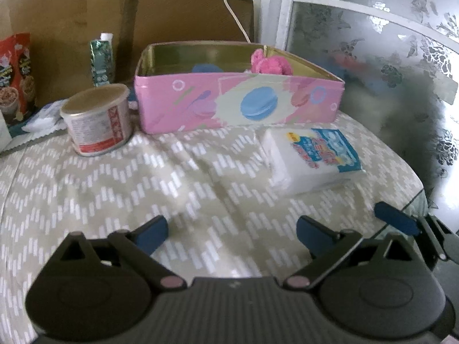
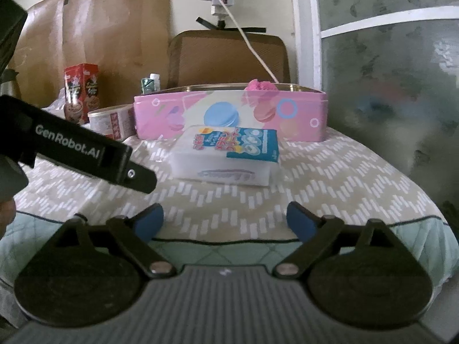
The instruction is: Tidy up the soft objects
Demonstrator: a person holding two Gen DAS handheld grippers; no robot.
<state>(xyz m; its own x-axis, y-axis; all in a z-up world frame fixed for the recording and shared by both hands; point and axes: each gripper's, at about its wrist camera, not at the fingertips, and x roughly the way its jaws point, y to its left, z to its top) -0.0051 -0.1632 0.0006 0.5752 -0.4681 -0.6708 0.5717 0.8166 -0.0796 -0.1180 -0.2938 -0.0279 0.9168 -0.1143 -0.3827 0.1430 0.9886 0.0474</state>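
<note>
- My left gripper [image 1: 232,233] and right gripper [image 2: 225,220] gape, holding nothing.
- Tissue pack [image 2: 229,154] at twelve o'clock (likely bound for the macaron tin [image 2: 229,111], beside the pink fluffy thing [image 1: 271,61]).

Glossy metal tin [image 1: 238,106], matt woven tablecloth [image 1: 143,183]

"GenRobot.AI" on left gripper [image 2: 86,154] (white lettering)

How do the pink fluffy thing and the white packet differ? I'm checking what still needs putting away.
The pink fluffy thing already sits inside the pink tin, at its right end; the white packet lies outside on the cloth, in front of it. The fluffy thing is bare and lumpy; the packet is wrapped, flat and blocky. Neither is gripped.
</note>
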